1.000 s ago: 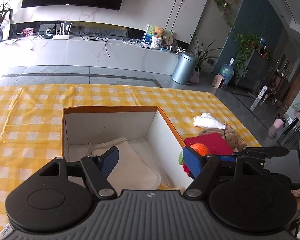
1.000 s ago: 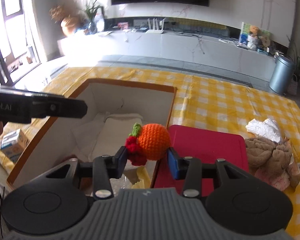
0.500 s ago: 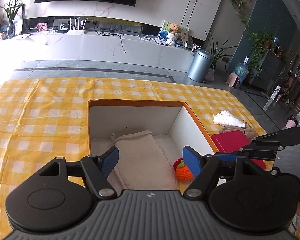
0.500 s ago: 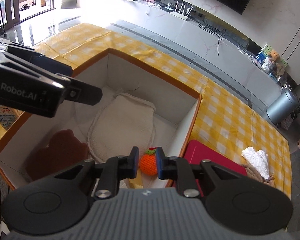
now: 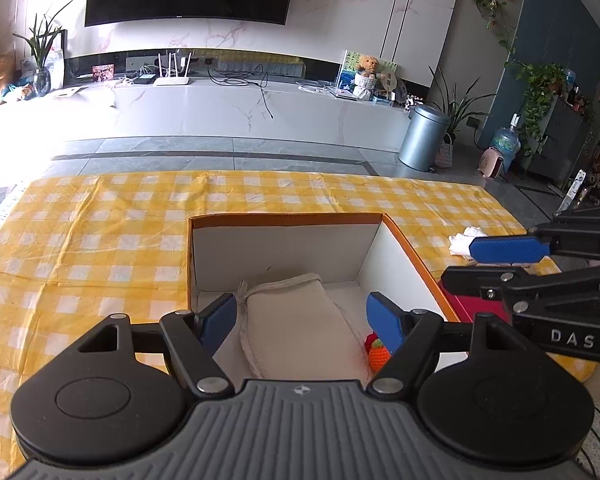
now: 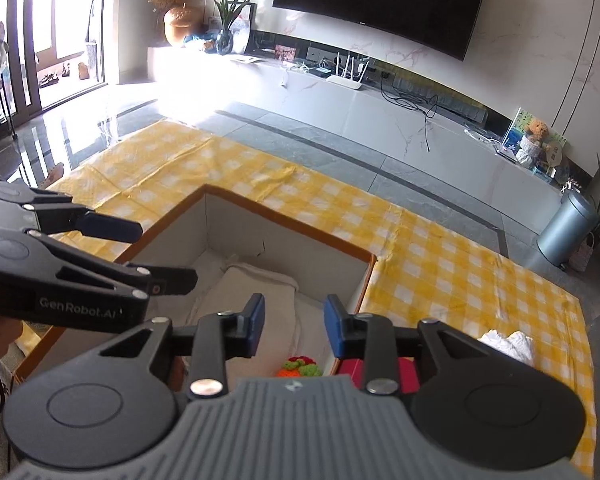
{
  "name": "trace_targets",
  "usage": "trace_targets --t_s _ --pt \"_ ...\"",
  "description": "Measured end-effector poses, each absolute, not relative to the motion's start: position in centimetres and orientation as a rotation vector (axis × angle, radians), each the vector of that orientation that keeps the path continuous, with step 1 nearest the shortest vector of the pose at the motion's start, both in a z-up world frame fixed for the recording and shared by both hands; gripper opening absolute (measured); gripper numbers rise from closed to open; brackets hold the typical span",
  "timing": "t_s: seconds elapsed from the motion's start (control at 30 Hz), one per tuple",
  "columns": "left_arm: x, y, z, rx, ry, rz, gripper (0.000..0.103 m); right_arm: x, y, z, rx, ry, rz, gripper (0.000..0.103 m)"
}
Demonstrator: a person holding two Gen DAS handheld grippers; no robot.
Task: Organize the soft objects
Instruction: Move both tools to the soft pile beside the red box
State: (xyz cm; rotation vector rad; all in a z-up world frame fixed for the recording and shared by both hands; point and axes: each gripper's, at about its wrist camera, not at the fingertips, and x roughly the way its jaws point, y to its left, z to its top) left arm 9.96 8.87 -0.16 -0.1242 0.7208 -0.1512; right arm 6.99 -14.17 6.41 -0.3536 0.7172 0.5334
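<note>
Living room, yellow checked tablecloth (image 5: 100,240). Right gripper (image 6: 294,330) above box, jaws opening, nothing between. Left gripper (image 5: 300,320) wide apart, empty, over same box. Orange-rimmed white box (image 5: 284,248): cream folded cloth (image 5: 300,320) on floor, crocheted orange toy (image 5: 378,354) beside it against right wall. Outside, right of box: red flat item (image 5: 474,306), white crumpled cloth (image 6: 508,344) on tablecloth.

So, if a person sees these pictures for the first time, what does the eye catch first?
Probably the yellow checked tablecloth covering the whole table, with the open white box standing on it. Inside the box, a small orange crocheted toy lies beside a cream cloth, near the right wall. The right tool hovers above it, jaws opening, nothing between them.
</note>
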Motion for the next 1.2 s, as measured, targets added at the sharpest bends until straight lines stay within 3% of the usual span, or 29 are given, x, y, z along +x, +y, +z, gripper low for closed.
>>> trace_targets --t_s 0.27,0.5,0.63,0.97,1.2 --pt "10.3 8.6 -0.3 -0.165 0.717 -0.127 0.085 8.3 -16.7 7.1 -0.289 0.681 0.466 0.066" --pt "9.8 6.2 -0.3 -0.032 0.693 -0.091 0.085 9.5 -21.7 7.3 -0.145 0.627 0.406 0.075" --pt "9.1 4.6 -0.3 0.005 0.643 -0.045 0.083 10.6 -24.8 5.7 -0.045 0.651 0.329 0.075" --pt "9.1 0.5 -0.9 0.181 0.665 0.116 0.083 12.6 -31.5 2.2 -0.001 0.695 0.163 0.076" --pt "9.7 -1.1 -0.8 0.184 0.728 0.133 0.083 12.8 -35.7 1.7 -0.024 0.687 0.040 0.084"
